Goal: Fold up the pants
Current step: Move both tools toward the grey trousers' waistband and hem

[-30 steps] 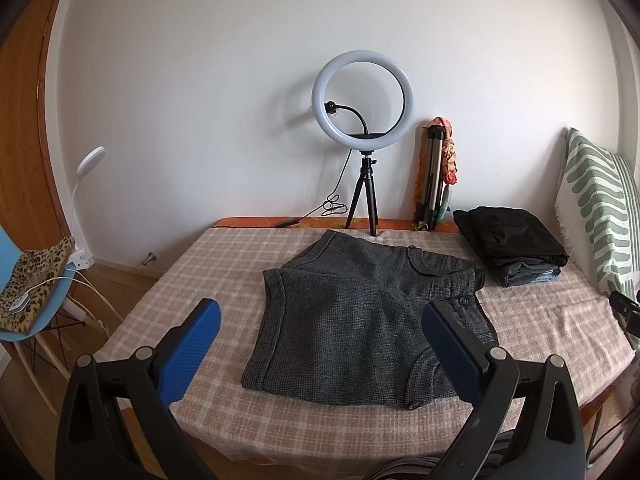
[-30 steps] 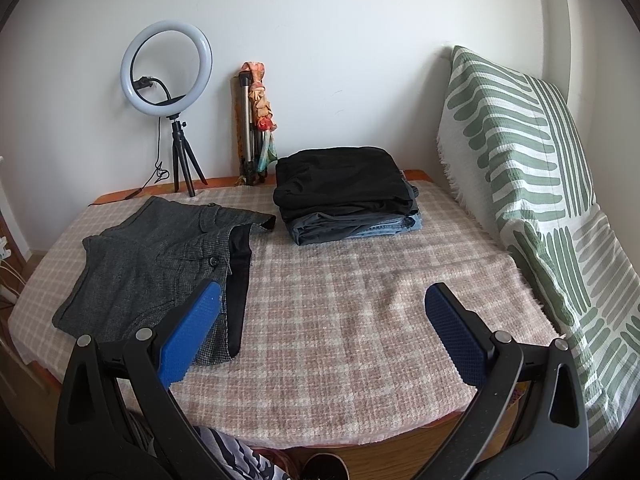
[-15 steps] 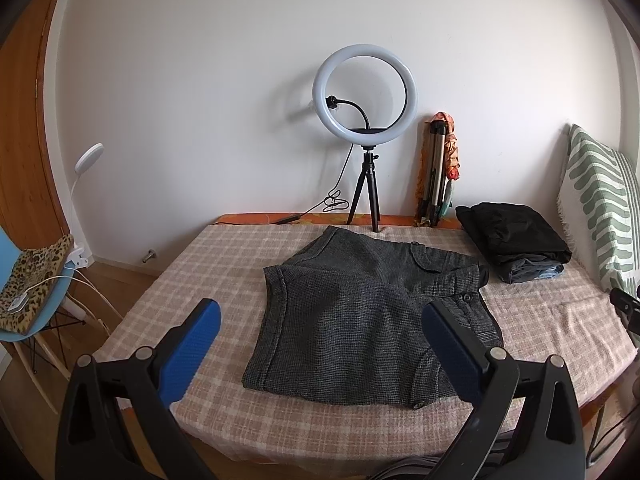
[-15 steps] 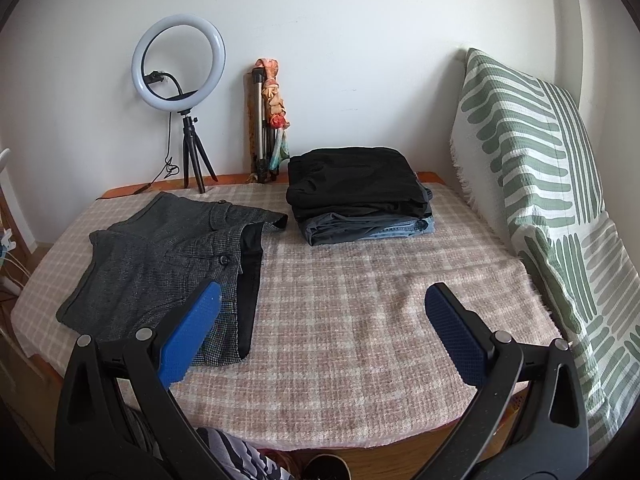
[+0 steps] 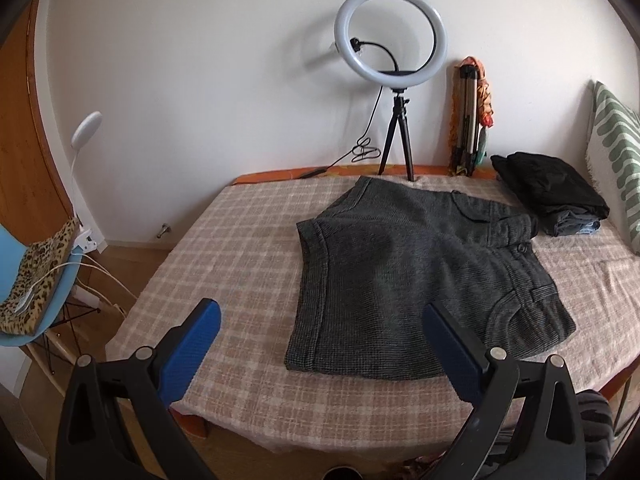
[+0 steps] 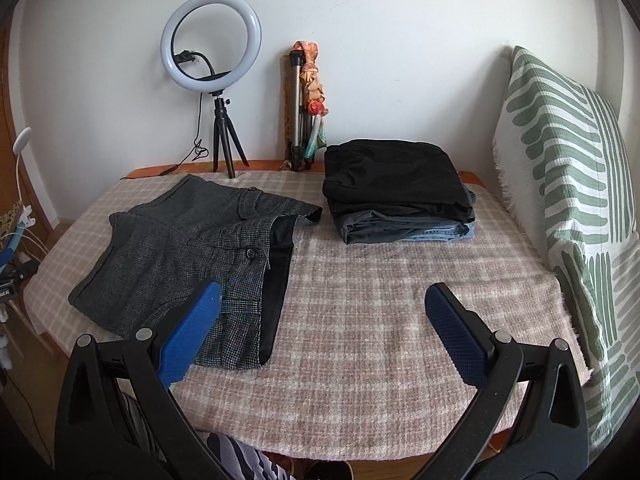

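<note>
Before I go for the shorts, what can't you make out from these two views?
- Shorts: near waistband corner, right wrist view, hidden behind the right gripper finger.
- Folded stack: number of garments unclear; the black top piece covers the lower ones.
- Left gripper: its right finger hides part of the shorts' near hem, left wrist view.
- Table: its near edge is cut off by both grippers.

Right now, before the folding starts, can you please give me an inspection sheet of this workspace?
Surface: pink checked blanket covering the table.
Job's things: grey woven shorts lying flat, unfolded, waistband toward the right.
Clutter: stack of folded dark clothes; white ring light on a black tripod; folded silver tripod.
Grippers: left gripper and right gripper, jaws open, empty.
Cables: black cable behind the ring light.
Surroundings: white wall; green patterned cushion; blue chair.
</note>
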The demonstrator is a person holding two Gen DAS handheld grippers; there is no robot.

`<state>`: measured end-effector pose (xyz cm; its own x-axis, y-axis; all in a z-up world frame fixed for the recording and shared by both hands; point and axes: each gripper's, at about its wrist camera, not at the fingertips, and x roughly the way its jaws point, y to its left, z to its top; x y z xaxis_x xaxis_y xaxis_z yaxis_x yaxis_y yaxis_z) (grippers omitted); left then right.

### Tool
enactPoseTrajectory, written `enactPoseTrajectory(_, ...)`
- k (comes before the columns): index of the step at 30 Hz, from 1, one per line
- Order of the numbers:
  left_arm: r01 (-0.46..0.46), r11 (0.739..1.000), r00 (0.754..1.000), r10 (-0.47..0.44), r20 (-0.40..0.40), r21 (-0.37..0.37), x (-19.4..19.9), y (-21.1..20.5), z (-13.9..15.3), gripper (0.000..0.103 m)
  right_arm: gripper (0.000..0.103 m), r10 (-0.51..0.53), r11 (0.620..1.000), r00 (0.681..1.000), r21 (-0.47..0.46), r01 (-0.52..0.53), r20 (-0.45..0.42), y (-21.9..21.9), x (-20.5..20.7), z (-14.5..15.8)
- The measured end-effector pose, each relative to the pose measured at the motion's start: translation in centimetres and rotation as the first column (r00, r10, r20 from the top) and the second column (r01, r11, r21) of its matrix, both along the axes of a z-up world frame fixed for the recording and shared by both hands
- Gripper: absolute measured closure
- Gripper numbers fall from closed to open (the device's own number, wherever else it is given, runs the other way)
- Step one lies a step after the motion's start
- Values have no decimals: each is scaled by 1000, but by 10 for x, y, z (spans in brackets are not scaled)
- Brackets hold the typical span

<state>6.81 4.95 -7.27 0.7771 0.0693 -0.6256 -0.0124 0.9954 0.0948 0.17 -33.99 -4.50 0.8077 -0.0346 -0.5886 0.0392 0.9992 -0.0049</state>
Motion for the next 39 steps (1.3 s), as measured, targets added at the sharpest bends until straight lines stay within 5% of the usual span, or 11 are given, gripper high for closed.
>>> enactPoseTrajectory(9,-24,993,973,-3,-231,-117,40,41,-74,5,0,168,986,973,21,-167,-159,28,35,-36)
enactPoseTrajectory(12,-45,978,960,-13,-278,-202,53,50,-88,15,0,204,979,948,58,-196,-242,35,48,-58)
enactPoseTrajectory(16,-78,951,945,-26,-327,-299,67,60,-103,34,0,229,971,916,138,-193,-329,34,64,-83)
enactPoseTrajectory(25,-162,881,917,-32,-397,-445,75,73,-131,51,0,245,934,858,346,-85,-452,26,95,-136)
enactPoseTrajectory(32,-202,864,929,20,-370,-461,78,79,-131,77,18,273,913,833,403,-67,-482,31,101,-155)
enactPoseTrajectory(35,-176,876,947,26,-321,-449,71,77,-120,81,41,295,911,822,401,-90,-487,39,102,-156)
enactPoseTrajectory(37,-141,878,966,21,-256,-457,62,76,-106,83,66,309,914,817,390,-113,-486,46,104,-156)
enactPoseTrajectory(39,-127,890,975,30,-222,-437,54,73,-96,84,76,339,900,807,416,-129,-483,51,107,-157)
